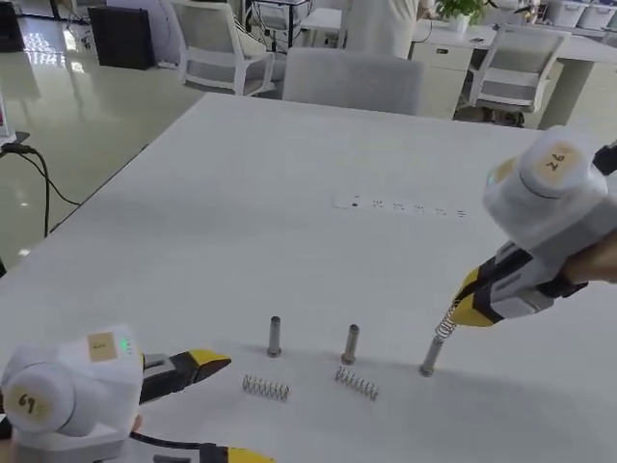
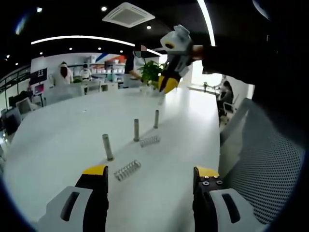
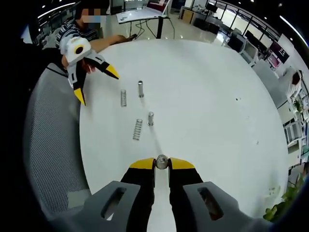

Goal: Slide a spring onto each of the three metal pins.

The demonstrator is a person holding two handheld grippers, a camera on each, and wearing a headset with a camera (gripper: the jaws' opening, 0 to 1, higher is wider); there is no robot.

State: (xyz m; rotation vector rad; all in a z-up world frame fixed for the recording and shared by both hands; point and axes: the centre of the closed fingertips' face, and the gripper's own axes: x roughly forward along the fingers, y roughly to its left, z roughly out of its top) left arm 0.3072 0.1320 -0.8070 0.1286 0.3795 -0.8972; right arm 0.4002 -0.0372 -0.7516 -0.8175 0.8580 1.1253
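Working over the white tabletop (image 1: 386, 241), you hold your left hand-held gripper (image 2: 150, 171) spread wide while your right hand-held gripper (image 1: 463, 311) pinches a spring (image 1: 445, 327) at the top of the rightmost pin (image 1: 430, 358), with two loose springs (image 1: 265, 388) (image 1: 357, 383) lying beside the other two pins (image 1: 275, 337) (image 1: 351, 344).

A round sticker (image 1: 553, 162) on top of the right gripper (image 1: 461, 316) reads "26" (handwritten, sitting at a tilt). A paler disc (image 1: 29, 405) on the left gripper (image 1: 229, 407) reads "69".
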